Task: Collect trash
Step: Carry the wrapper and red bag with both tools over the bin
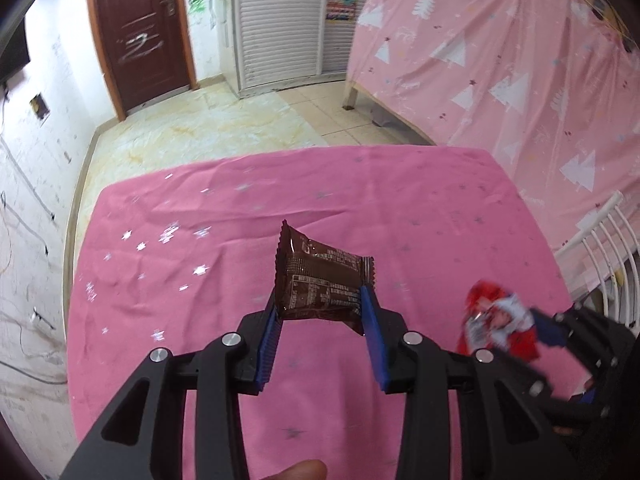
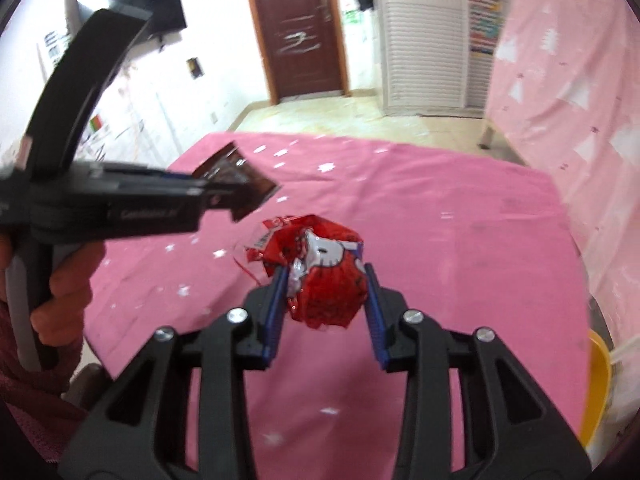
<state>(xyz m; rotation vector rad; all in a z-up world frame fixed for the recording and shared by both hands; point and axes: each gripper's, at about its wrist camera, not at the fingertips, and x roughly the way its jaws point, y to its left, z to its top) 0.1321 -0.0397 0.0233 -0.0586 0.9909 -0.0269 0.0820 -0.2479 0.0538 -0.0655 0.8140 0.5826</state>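
My left gripper [image 1: 322, 304] is shut on a brown snack wrapper [image 1: 320, 280], which hangs above the pink tablecloth [image 1: 200, 320]. In the right wrist view that wrapper [image 2: 236, 178] shows at the left, sticking out of the left gripper [image 2: 224, 196]. My right gripper [image 2: 326, 284] is shut on a crumpled red and white wrapper [image 2: 324, 276], lifted off the cloth. The left wrist view shows the red wrapper [image 1: 496, 324] blurred at the lower right, held by the right gripper [image 1: 540, 330].
The table is covered by the pink star-print cloth [image 2: 440, 240]. A yellow container's rim [image 2: 598, 384] shows at the table's right edge, a white rack [image 1: 608, 264] beside it. A pink curtain [image 1: 500, 60], a brown door [image 1: 140, 32] and floor lie beyond. A hand [image 2: 64, 280] grips the left tool.
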